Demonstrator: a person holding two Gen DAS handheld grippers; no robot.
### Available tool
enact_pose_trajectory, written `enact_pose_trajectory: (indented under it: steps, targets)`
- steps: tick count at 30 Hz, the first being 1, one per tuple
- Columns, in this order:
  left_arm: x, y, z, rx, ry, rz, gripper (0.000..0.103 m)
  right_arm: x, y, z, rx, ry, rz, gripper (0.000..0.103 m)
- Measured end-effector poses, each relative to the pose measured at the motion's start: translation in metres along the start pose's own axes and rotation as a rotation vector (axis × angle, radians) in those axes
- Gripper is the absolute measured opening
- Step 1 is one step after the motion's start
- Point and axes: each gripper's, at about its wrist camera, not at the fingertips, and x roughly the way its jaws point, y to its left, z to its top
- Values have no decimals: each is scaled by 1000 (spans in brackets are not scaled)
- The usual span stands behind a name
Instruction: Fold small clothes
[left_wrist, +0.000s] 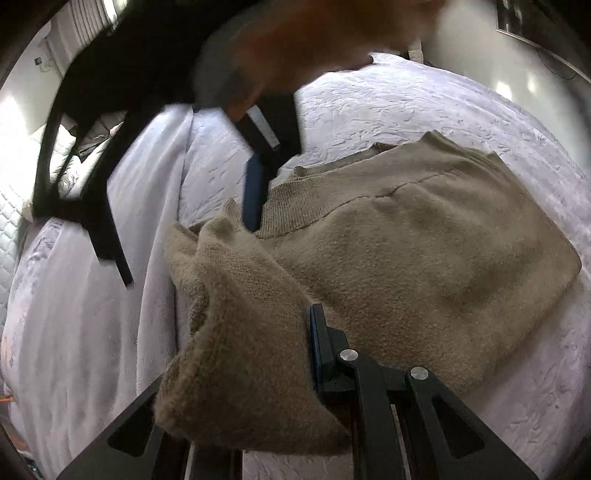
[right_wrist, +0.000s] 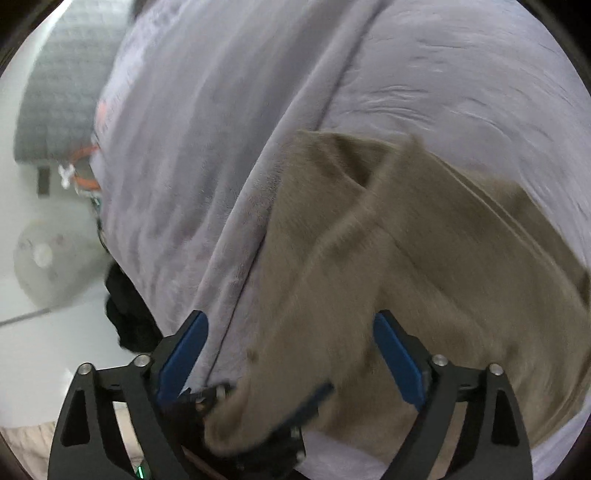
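Left wrist view is looking down on a tan sweater (left_wrist: 424, 251) lying folded on a bed (left_wrist: 424, 103) covered with a pale lilac blanket. The left tool (left_wrist: 295, 354) is sitting at the bottom of the picture with its fingers pressed nearly together, pinching a bunched fold of the sweater that is hanging up over the near finger and hiding it; only the blue pad of the other finger is showing. The ribbed neckline of the sweater is lying towards the middle of the picture. Above it the right tool (left_wrist: 258, 177) is appearing blurred, with a blue pad and a dark frame, and a hand (left_wrist: 314, 40) behind it is also blurred.

Right wrist view is heavily smeared. The right tool (right_wrist: 291, 328) is standing with its two blue-padded fingers spread wide, and nothing is being pressed between them. The sweater (right_wrist: 424, 258) is lying on the blanket under and beyond the fingers, one fold rising towards the camera, where the left tool (right_wrist: 258, 410) is gripping it. A white floor (right_wrist: 44, 350) is showing at the left beside the bed (right_wrist: 221, 129).
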Motion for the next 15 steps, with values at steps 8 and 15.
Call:
enact_pose_trajectory:
  steps: [8, 15]
  targets:
    - [-1, 2, -2, -6, 4, 0, 15, 49, 16, 34, -55, 129, -185, 83]
    - [-23, 0, 10, 9, -35, -37, 15, 14, -24, 5, 58, -55, -57, 18]
